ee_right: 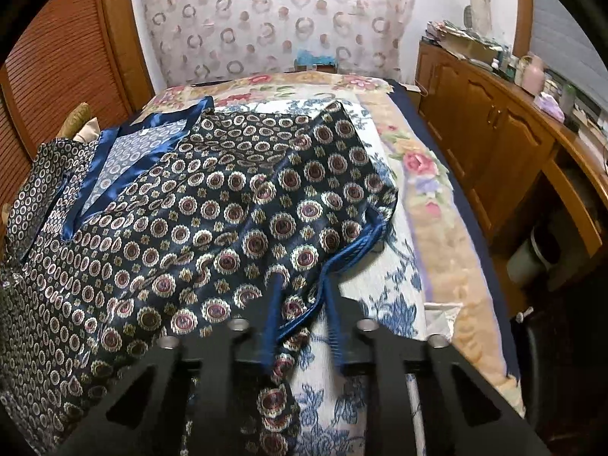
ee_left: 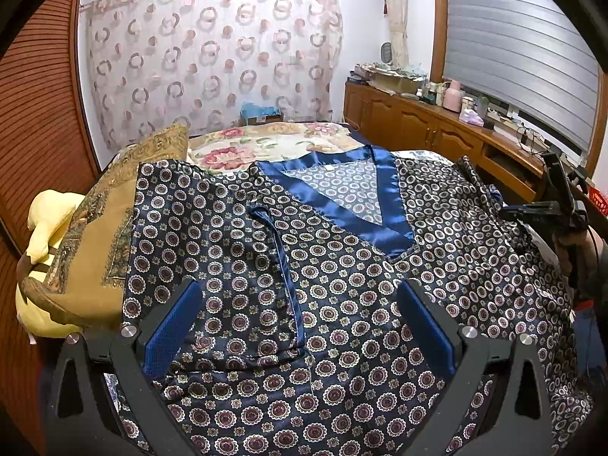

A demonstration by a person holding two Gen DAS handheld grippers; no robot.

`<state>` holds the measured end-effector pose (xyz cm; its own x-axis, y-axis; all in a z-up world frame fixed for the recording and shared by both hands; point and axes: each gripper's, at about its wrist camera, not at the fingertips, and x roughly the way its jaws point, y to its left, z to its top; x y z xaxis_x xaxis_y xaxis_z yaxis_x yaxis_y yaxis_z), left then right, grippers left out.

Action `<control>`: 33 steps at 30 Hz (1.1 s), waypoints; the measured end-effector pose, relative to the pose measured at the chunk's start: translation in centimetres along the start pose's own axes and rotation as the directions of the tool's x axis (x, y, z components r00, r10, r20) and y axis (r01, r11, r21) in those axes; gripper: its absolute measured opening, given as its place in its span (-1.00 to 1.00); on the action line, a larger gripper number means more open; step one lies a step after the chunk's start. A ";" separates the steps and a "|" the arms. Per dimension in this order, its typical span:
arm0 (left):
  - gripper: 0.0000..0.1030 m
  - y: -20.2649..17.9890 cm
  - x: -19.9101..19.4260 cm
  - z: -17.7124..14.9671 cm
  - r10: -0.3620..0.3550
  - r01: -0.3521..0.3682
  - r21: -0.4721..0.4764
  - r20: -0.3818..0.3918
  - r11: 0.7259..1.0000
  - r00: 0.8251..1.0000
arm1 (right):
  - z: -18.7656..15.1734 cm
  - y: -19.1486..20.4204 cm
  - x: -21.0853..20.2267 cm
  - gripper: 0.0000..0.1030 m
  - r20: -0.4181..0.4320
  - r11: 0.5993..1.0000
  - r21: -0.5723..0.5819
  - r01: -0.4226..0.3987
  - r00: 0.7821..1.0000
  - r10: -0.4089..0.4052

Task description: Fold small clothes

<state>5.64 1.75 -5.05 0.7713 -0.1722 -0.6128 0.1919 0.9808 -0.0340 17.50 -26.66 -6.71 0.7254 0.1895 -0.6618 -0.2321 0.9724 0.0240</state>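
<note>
A dark navy satin top (ee_left: 342,266) with round medallion print and a shiny blue V-neck band (ee_left: 334,197) lies spread on the bed, neck away from me. My left gripper (ee_left: 300,300) is open, hovering over the top's front near its pocket. In the right wrist view the same top (ee_right: 212,205) lies to the left. My right gripper (ee_right: 304,288) is nearly closed on the blue-trimmed sleeve edge (ee_right: 342,258), which is gathered between the pads. The right gripper also shows in the left wrist view (ee_left: 558,205) at the top's right side.
The bed has a floral quilt (ee_right: 418,174). A gold cushion (ee_left: 98,235) and a yellow pillow (ee_left: 49,224) lie at the left. A wooden cabinet (ee_right: 494,129) with clutter runs along the right. A slatted wooden door (ee_left: 34,114) is at the left.
</note>
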 end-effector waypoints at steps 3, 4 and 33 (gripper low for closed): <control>0.99 0.0 0.0 -0.2 0.001 -0.001 0.002 -0.001 1.000 1.000 | 0.5 0.3 0.5 -0.86 0.027 1.000 -0.011 0.007 1.000 -0.007; 0.99 0.0 0.0 -0.2 0.002 -0.002 0.001 -0.002 1.000 1.000 | 0.9 0.8 1.0 -0.91 0.038 1.000 -0.018 0.006 0.999 -0.005; 0.99 1.3 0.0 -0.8 0.015 -0.015 -0.035 -0.002 0.999 1.000 | 2.7 8.6 0.3 -0.35 0.141 0.977 -0.191 -0.089 0.983 0.118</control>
<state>5.42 3.05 -5.73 0.7727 -0.1575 -0.6149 0.1589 0.9859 -0.0529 17.53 -17.90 -4.66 0.7773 0.3197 -0.5418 -0.4156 0.9075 -0.0606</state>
